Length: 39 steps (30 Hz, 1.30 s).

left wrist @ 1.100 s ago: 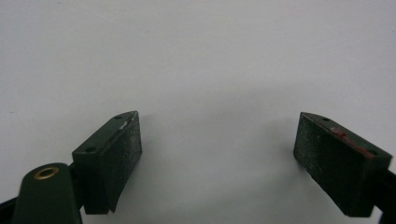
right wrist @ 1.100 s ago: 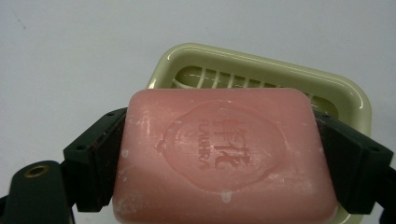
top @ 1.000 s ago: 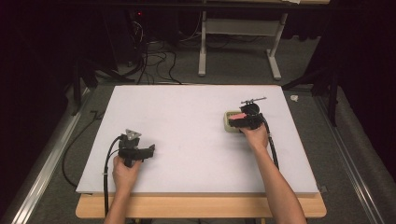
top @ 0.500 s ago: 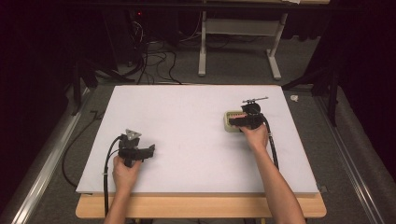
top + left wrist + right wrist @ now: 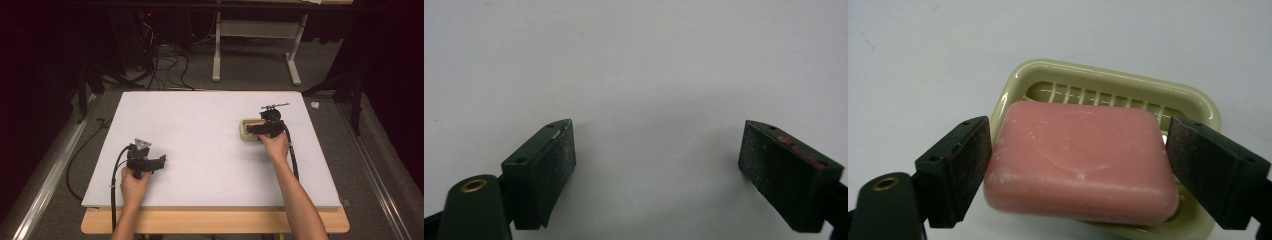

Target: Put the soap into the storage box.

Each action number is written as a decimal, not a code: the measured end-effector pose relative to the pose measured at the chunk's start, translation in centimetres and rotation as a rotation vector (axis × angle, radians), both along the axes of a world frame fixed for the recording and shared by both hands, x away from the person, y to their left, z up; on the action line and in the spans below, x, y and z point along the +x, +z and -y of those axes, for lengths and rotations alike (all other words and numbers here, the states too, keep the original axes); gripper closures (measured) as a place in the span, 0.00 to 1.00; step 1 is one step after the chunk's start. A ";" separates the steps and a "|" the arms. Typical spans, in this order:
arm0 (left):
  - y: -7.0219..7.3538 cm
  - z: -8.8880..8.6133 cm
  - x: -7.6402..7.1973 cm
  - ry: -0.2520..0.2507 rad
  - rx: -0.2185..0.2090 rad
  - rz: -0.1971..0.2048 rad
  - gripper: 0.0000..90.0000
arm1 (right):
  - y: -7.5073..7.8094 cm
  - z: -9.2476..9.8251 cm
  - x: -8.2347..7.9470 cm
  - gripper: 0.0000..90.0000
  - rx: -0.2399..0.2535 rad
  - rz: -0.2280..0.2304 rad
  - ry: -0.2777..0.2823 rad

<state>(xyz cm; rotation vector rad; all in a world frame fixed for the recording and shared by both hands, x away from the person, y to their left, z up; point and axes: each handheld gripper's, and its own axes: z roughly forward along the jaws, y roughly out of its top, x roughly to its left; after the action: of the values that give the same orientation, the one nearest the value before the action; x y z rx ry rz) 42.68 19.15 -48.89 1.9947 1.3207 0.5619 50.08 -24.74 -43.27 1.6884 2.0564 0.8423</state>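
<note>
A pink bar of soap (image 5: 1083, 160) sits between the jaws of my right gripper (image 5: 1078, 147), which is shut on it, one pad against each end. The soap is just over a cream ribbed soap dish (image 5: 1108, 80); I cannot tell whether it touches the dish. From the high view, the right gripper (image 5: 260, 129) covers most of the dish (image 5: 243, 131) at the board's right side. My left gripper (image 5: 159, 161) rests low at the front left, open, with bare white board between its jaws (image 5: 656, 150).
The white board (image 5: 200, 125) lies on a wooden table whose front edge (image 5: 215, 222) shows below it. Cables trail from both grippers. Dark floor, a metal rail at the left and a white table frame (image 5: 255, 35) lie beyond the board.
The right gripper has edged slightly left over the dish. The left gripper has stayed in place.
</note>
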 end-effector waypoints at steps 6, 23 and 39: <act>0.0 0.0 0.0 0.000 0.000 0.000 0.17 | -0.1 0.2 -0.1 0.14 0.015 0.009 0.008; 0.0 0.0 0.0 0.000 0.000 -0.001 0.17 | 0.2 0.2 -0.9 0.14 0.001 0.028 0.016; 0.0 0.0 0.0 0.000 0.000 0.000 0.17 | 1.8 0.7 -2.1 0.15 0.021 0.093 0.042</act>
<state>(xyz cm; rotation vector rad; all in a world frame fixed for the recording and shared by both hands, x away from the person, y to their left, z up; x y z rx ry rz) 42.69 19.16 -48.89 1.9951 1.3208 0.5617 47.94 -25.44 -41.48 1.5908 2.0338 0.9411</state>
